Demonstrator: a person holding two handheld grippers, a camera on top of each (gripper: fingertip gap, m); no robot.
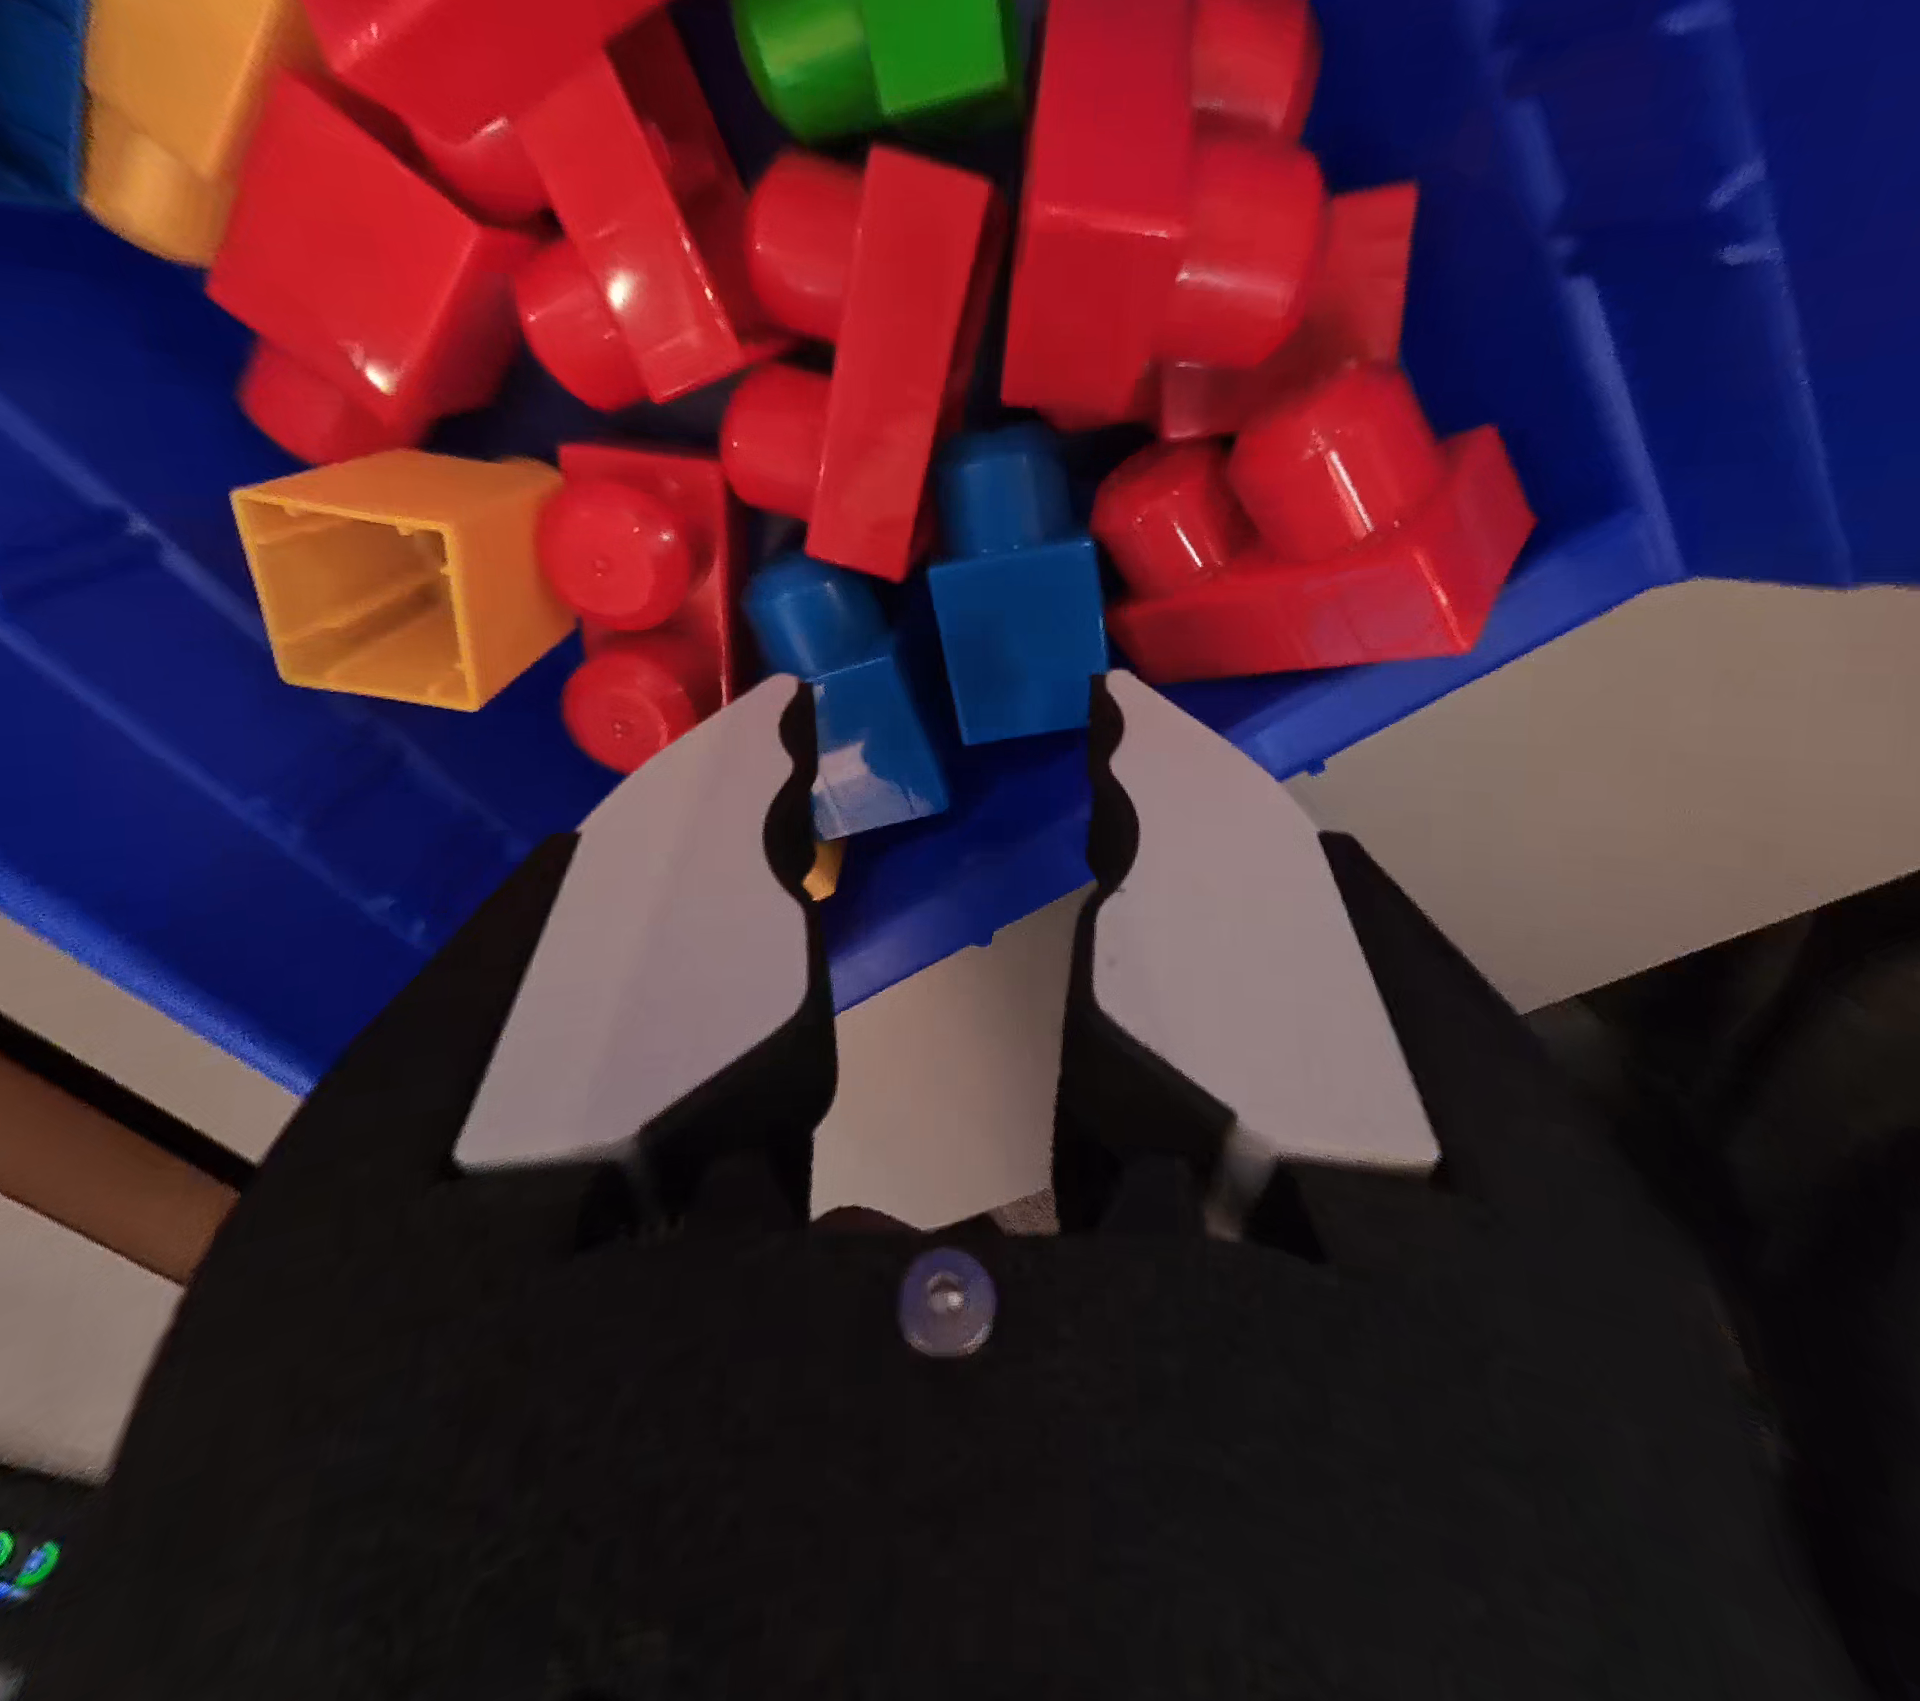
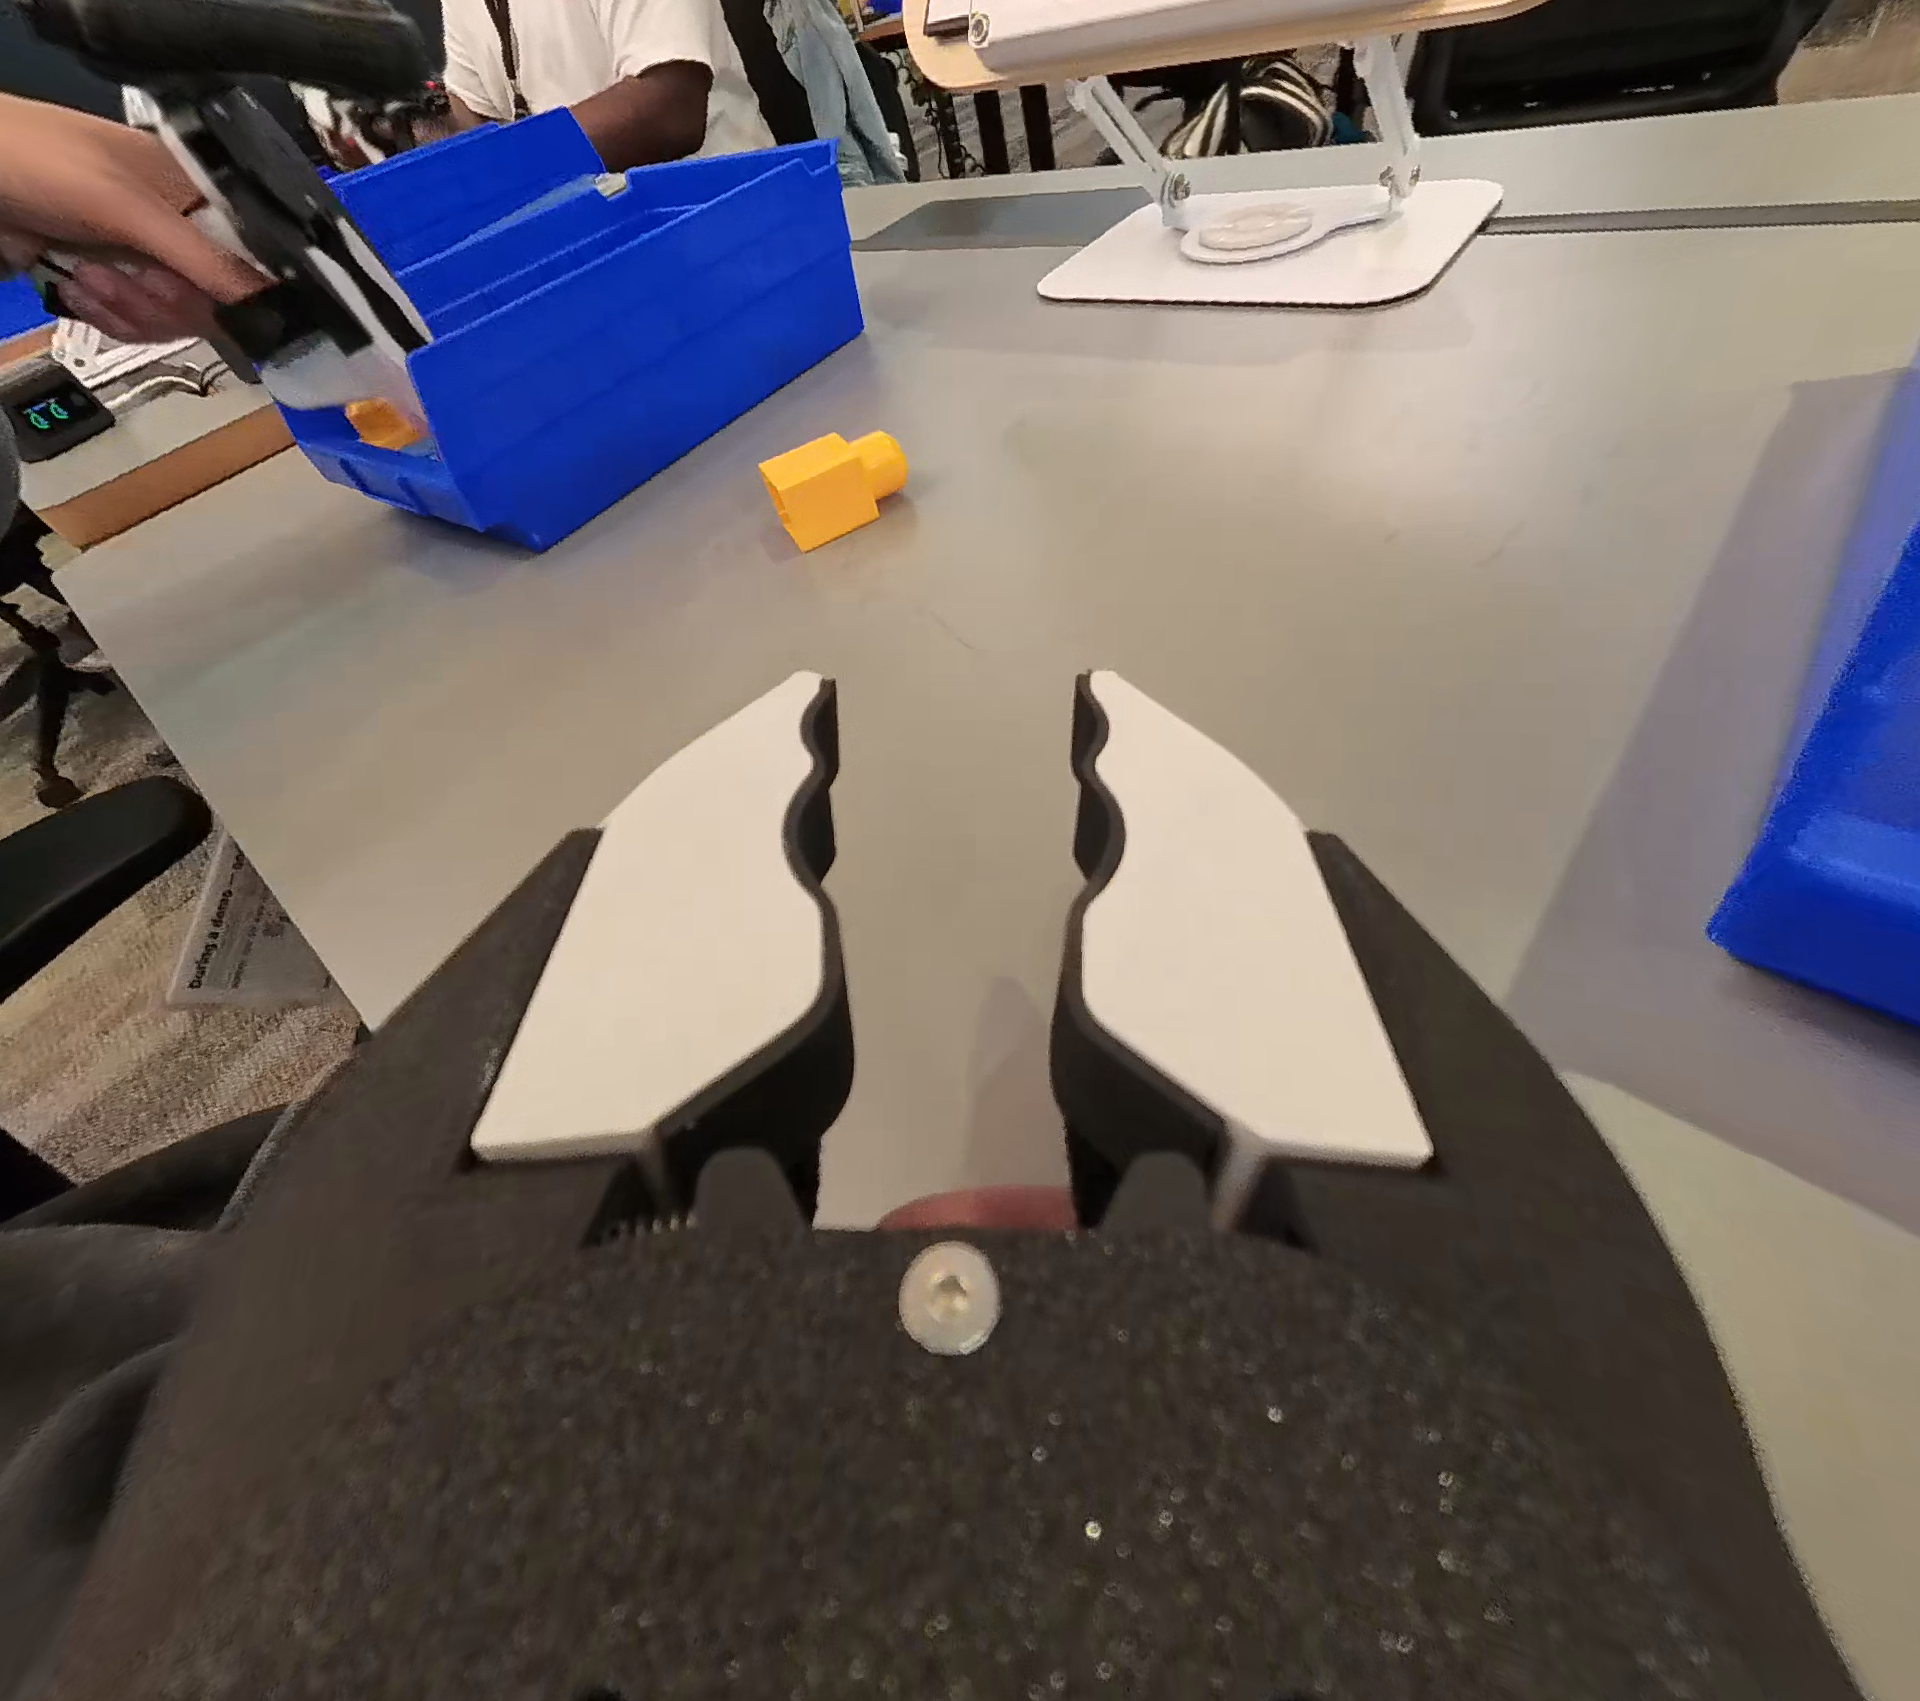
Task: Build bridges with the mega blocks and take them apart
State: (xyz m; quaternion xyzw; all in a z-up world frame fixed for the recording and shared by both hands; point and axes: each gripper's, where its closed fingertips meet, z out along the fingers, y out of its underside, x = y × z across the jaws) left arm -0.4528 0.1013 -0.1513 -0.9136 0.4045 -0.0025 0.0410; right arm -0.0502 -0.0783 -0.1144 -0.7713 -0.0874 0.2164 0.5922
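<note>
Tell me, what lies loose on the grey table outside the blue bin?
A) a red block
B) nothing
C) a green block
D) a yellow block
D: a single yellow block lies on its side on the table, just right of the blue bin.

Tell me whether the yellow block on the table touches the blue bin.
Apart. The right wrist view shows bare grey table between the yellow block and the blue bin.

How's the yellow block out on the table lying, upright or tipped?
Tipped. The yellow block lies on its side on the grey table, stud pointing sideways to the right, beside the blue bin and apart from it.
</note>
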